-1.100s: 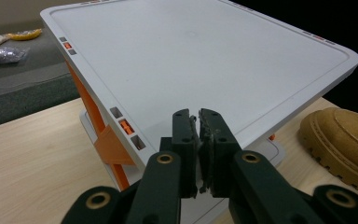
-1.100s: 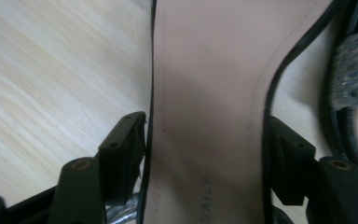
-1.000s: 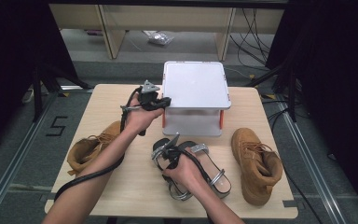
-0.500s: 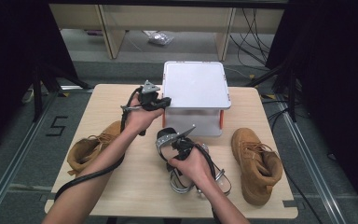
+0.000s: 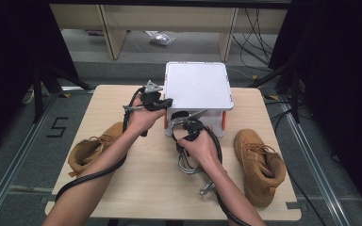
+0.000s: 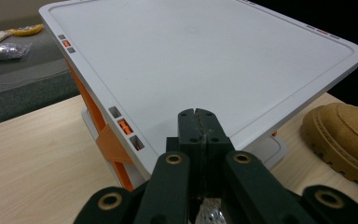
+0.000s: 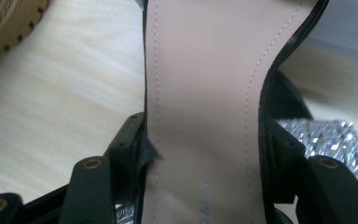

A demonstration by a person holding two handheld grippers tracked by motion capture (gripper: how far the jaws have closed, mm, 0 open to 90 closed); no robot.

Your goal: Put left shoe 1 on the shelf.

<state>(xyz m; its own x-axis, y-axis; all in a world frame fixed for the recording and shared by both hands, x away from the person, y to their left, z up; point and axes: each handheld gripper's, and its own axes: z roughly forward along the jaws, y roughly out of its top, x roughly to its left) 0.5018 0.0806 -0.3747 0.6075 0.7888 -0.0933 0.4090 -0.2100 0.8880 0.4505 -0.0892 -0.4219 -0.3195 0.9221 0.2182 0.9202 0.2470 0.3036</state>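
A black sandal with a beige insole [image 7: 205,84] and a rhinestone strap [image 7: 326,140] sits between the jaws of my right gripper [image 7: 207,133], which is shut on its edges. In the high view that gripper [image 5: 185,123] holds the sandal up just in front of the white box [image 5: 197,87]. A second sandal [image 5: 188,165] lies on the table under the right hand. My left gripper [image 6: 199,114] is shut with nothing in it, its tips over the near corner of the box lid [image 6: 191,60]. It [image 5: 156,100] hovers by the box's left front corner.
The box has orange latches [image 6: 123,126] and stands at the back middle of the wooden table [image 5: 146,183]. One tan boot [image 5: 92,148] lies on its side at the left, another tan boot [image 5: 259,165] stands at the right. Cables trail from both grippers.
My right gripper has lifted the black sandal off the table and carried it forward toward the box. The left gripper has stayed where it was.
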